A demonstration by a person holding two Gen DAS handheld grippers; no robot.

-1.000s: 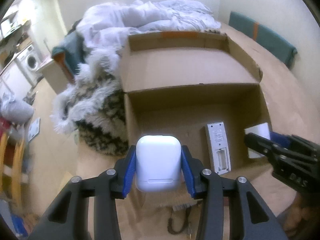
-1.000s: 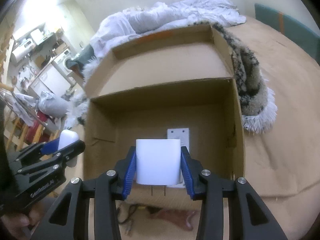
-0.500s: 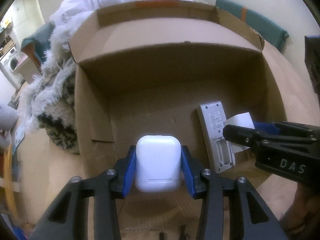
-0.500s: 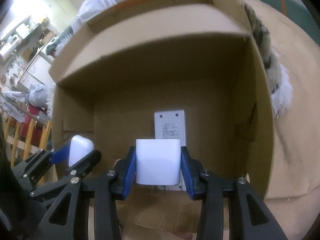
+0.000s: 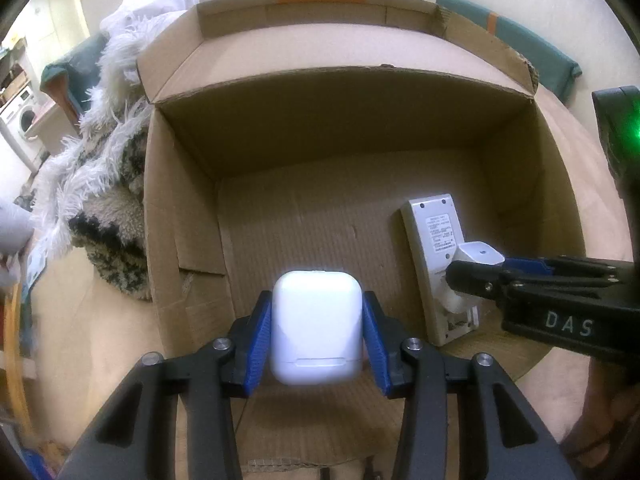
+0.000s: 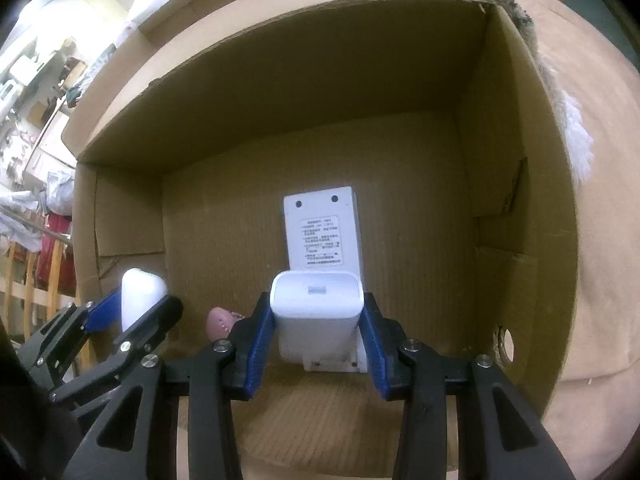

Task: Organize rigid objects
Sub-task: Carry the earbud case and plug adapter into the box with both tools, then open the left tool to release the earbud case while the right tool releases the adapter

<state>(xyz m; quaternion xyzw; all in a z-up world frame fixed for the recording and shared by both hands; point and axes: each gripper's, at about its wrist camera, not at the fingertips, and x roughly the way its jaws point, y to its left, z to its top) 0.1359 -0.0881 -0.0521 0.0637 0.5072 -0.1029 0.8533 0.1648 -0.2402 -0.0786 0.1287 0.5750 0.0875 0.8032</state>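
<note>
Open brown cardboard box holds one white flat remote-like device, face down, long axis toward far wall. Your left gripper fingers clamp a white rounded earbud case over box floor; right gripper fingers clamp a white charger block just above device's near end.

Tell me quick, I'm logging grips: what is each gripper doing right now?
Left gripper: closed on the rounded white plastic earbud case.
Right gripper: closed on the white boxy plastic charger, over the cardboard box.
</note>
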